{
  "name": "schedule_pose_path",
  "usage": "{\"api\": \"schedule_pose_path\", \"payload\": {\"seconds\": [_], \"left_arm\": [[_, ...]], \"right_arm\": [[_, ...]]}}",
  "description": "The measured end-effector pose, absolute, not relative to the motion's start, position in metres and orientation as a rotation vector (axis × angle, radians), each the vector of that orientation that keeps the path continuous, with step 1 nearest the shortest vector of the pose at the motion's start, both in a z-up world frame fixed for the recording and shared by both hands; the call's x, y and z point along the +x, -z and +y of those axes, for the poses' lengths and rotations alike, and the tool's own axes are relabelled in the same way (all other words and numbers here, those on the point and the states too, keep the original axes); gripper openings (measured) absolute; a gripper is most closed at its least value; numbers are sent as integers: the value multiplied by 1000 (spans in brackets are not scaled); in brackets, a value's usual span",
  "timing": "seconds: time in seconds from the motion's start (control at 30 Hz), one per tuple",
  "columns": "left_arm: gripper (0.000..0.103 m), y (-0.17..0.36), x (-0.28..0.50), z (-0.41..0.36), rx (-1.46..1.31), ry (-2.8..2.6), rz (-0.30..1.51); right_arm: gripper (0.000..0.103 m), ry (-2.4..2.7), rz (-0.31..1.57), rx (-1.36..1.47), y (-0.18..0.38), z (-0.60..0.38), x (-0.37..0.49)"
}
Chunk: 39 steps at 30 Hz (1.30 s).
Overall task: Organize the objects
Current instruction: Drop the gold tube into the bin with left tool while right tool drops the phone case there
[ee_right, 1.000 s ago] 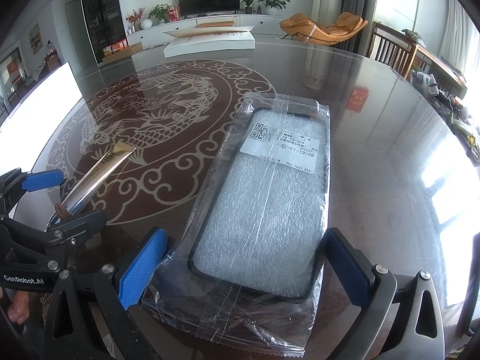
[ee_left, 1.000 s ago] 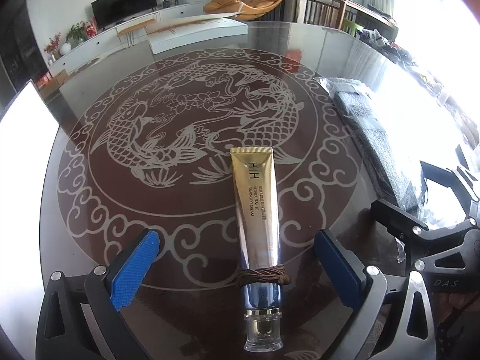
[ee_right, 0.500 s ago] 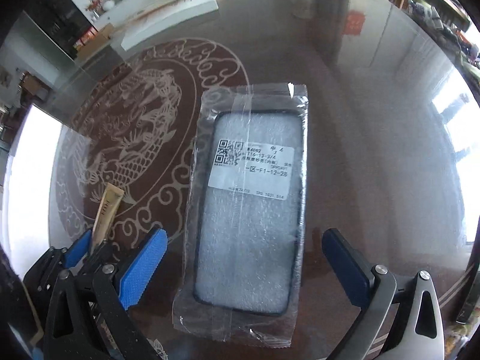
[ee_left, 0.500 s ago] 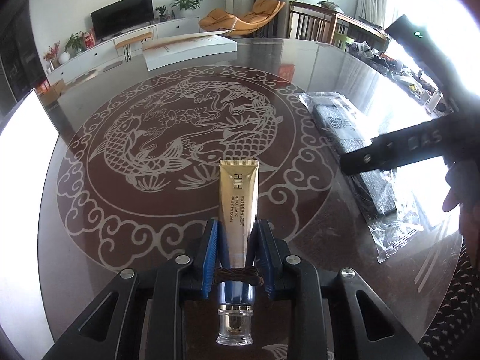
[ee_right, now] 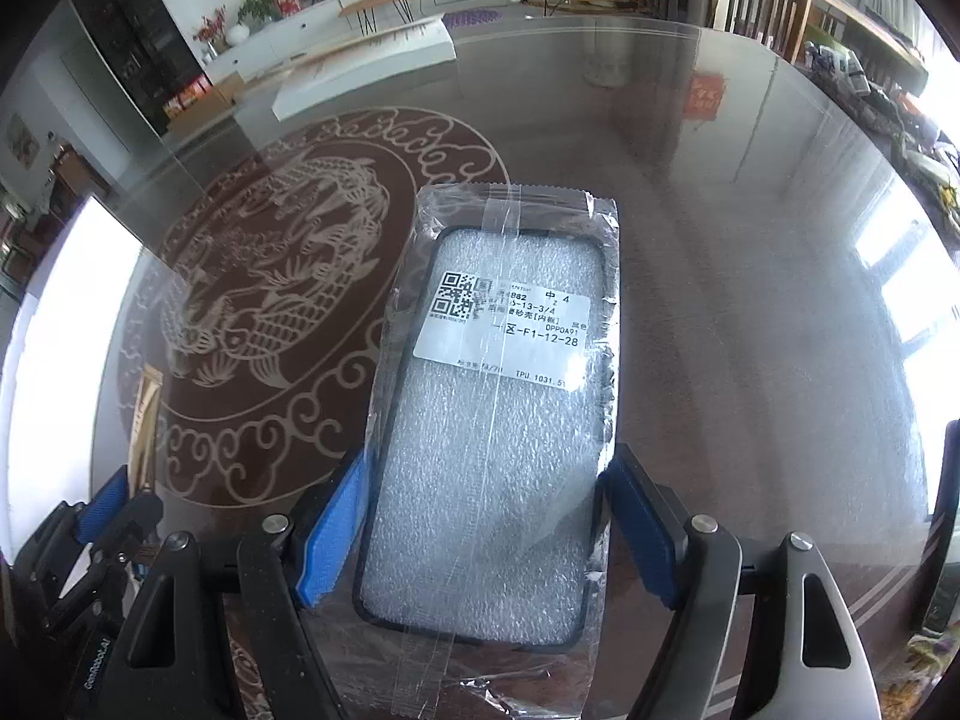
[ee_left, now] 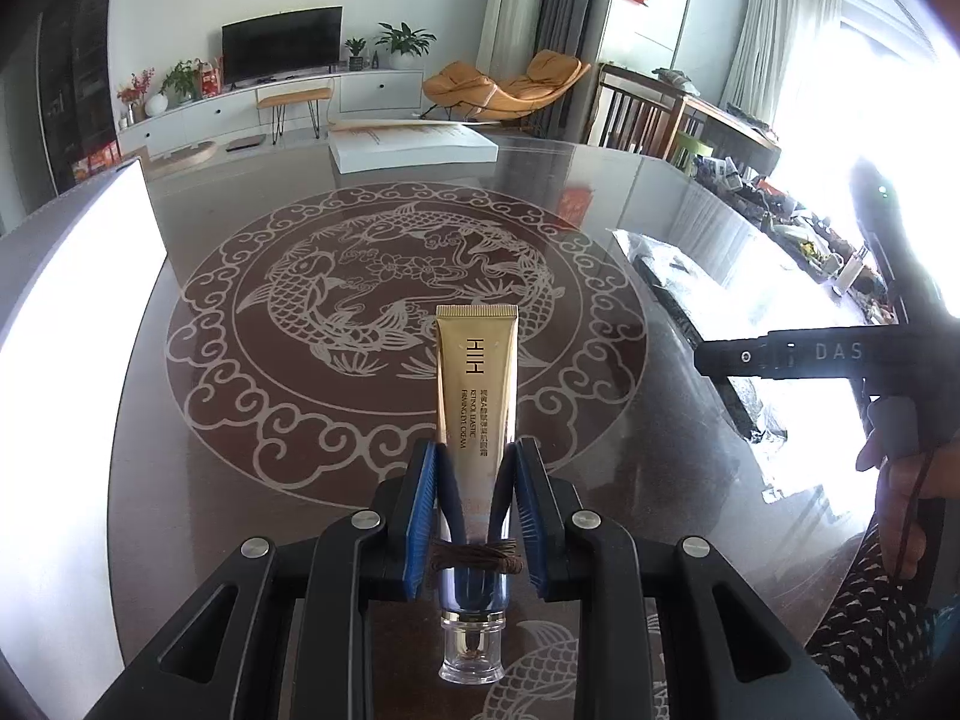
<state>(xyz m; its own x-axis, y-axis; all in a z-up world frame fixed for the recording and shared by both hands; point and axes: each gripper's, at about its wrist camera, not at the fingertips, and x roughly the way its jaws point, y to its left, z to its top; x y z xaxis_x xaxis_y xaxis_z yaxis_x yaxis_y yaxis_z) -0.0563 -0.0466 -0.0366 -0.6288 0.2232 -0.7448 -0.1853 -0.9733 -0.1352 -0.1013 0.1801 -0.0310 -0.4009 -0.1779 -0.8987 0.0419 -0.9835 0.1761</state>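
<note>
Left gripper [ee_left: 474,516]: your pads are clamped on the gold tube [ee_left: 477,384], down near its cap end.
Tube axis: runs straight away from you; crimped end far, clear cap near.
Right gripper [ee_right: 483,528]: your pads press both long edges of the bagged phone case [ee_right: 498,420].
Case axis: lengthwise away from you, label end far.
Surface: glass table [ee_left: 600,210] below both.
</note>
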Motion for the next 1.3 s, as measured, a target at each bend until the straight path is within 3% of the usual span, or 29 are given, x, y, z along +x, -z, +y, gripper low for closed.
{"api": "schedule_pose_path", "payload": {"seconds": [0.37,0.63,0.87,1.1,1.13,1.2,1.23,1.27,1.3], "left_arm": [[26,-39,-13,-81,-996,-2722,-222],[26,-98,36,-182,-849,-2893,-336],[26,-68,48,-303,-1125,-3108,-391],[27,-12,52,-372,-1525,-3178,-452],[30,-7,53,-376,-1560,-3178,-456],[58,-1,55,-380,-1614,-3193,-438],[77,-2,56,-378,-1623,-3218,-413],[86,-2,57,-376,-1623,-3251,-375],[89,-5,58,-371,-1599,-3271,-339]], "right_arm": [[77,2445,-361,1413,-39,160,-75],[77,2230,-312,1231,-96,37,-67],[77,2024,-90,1121,-117,-133,-47],[78,1873,193,1219,-49,-253,-21],[78,1852,231,1260,-34,-264,-19],[78,1827,277,1332,-9,-275,-17],[78,1820,273,1344,-2,-276,-18],[78,1814,255,1349,0,-275,-18],[79,1816,244,1352,-1,-272,-19]]}}
